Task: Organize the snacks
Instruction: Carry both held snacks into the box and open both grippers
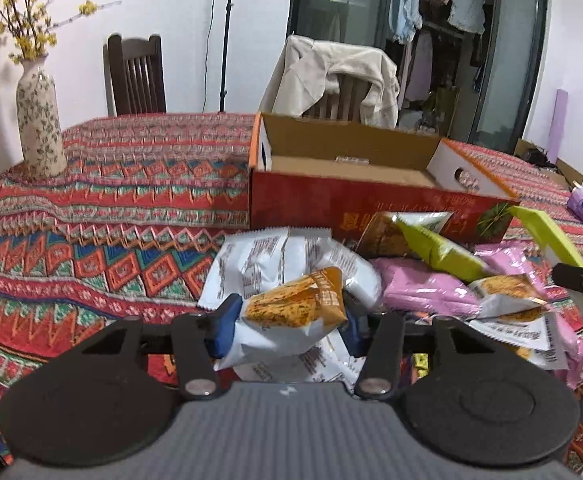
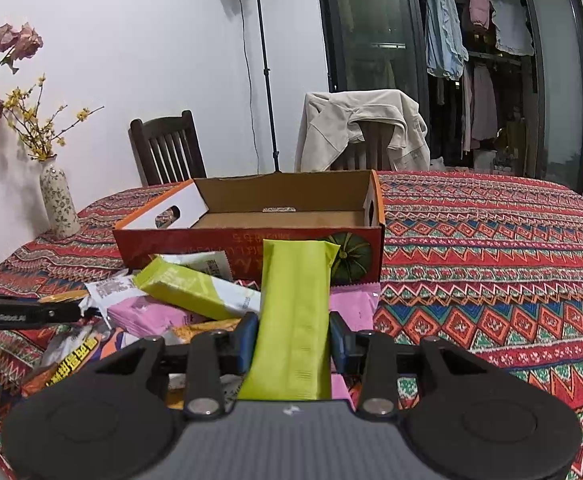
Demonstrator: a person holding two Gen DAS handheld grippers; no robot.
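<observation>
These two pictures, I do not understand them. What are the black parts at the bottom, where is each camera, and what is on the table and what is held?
The black parts are hand-held grippers; a person carries one in each hand, each with its own camera looking along the fingers. In the left view, the left gripper clamps an orange-and-white snack packet. In the right view, the right gripper clamps a green snack bar. On the patterned tablecloth lie a pile of snacks and an open cardboard box, nearly empty.

A lived-in home dining room: a counter (image 2: 491,240) under a patterned cloth, wooden chairs (image 2: 167,148) beyond it, one draped with a jacket (image 2: 355,128), a flower vase (image 1: 37,120), and laundry (image 2: 479,32) hanging behind glass doors.
</observation>
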